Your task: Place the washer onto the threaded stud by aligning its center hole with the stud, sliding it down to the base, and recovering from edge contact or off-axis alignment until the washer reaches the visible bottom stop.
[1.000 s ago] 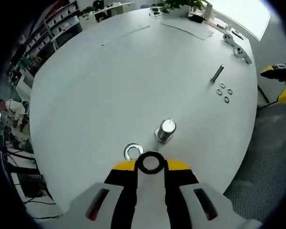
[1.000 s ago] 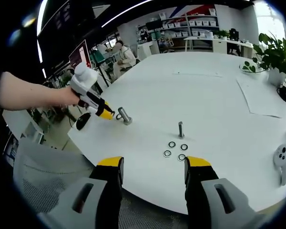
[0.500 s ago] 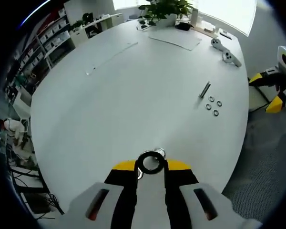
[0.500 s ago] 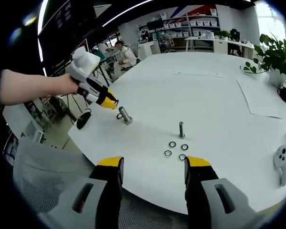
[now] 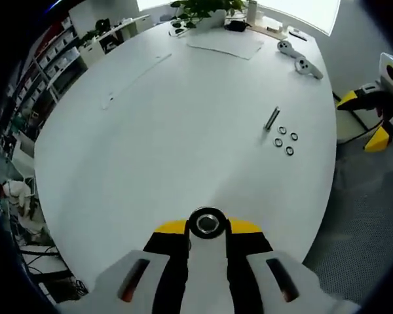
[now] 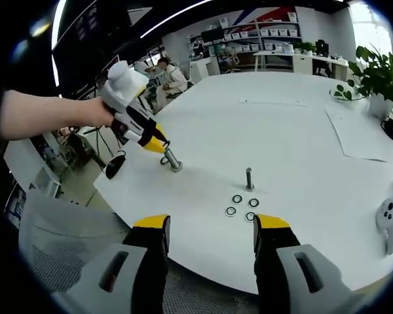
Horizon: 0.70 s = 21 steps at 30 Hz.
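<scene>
**Left gripper holds washer over stud; right gripper waits with jaws wide**

Left gripper (image 5: 207, 226) has its yellow-tipped jaws closed on a dark ring, the washer (image 5: 207, 223), which sits flat between the tips in the left gripper view. In the right gripper view the same left gripper (image 6: 158, 145) comes in from the left, held in a hand (image 6: 98, 112), and tilts down so its yellow tips sit right at the top of a short metal stud (image 6: 173, 161) near the table's edge. Whether the washer has gone onto the stud cannot be told.

A small ring (image 6: 164, 159) lies on the table (image 6: 281, 131) just beside the stud's base.

Right gripper (image 6: 211, 230) hangs off the table's near edge, jaws spread well apart with nothing between them. Ahead of it stands a slim bolt (image 6: 249, 177), upright, with four small rings (image 6: 241, 206) clustered close in front. The left gripper view shows that bolt (image 5: 271, 119) and those rings (image 5: 283, 140) far across the table, well apart from the washer.

Two white controllers (image 5: 296, 55) rest near the far edge, beside a sheet of paper (image 5: 225, 44) and a potted plant (image 5: 196, 10).
</scene>
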Tool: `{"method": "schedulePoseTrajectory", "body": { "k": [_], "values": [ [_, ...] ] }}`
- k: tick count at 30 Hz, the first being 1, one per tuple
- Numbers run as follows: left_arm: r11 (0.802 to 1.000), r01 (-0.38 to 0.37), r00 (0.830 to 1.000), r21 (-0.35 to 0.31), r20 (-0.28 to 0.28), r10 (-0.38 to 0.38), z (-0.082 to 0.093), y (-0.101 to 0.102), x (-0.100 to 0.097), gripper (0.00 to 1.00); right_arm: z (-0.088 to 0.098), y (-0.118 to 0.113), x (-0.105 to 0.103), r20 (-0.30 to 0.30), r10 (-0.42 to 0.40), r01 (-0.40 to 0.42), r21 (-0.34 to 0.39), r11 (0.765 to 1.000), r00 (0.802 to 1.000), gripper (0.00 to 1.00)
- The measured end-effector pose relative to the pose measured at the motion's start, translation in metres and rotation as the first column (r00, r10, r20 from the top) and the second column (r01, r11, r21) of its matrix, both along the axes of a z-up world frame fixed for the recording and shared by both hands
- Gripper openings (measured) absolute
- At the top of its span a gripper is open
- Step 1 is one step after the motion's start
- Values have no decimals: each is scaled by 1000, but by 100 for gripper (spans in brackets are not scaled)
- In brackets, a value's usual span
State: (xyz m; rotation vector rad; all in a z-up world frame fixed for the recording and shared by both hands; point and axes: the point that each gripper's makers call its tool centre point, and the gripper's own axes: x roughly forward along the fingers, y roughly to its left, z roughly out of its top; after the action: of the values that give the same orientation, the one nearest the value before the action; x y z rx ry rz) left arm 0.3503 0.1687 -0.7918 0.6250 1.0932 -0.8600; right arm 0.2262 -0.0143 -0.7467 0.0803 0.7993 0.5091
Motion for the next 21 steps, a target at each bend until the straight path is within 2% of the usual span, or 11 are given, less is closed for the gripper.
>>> {"method": "schedulePoseTrajectory", "body": {
  "k": [7,21],
  "values": [
    [999,22,1000,40,-9,-21,-5,2,-1,19,0,1,0,-4,2,-2,9,1000,1000,54],
    [996,32,999,86,-37,-29,-33,1,0,19,-1,3,-2,-9,14,-14,7,1000,1000,54]
  ]
}}
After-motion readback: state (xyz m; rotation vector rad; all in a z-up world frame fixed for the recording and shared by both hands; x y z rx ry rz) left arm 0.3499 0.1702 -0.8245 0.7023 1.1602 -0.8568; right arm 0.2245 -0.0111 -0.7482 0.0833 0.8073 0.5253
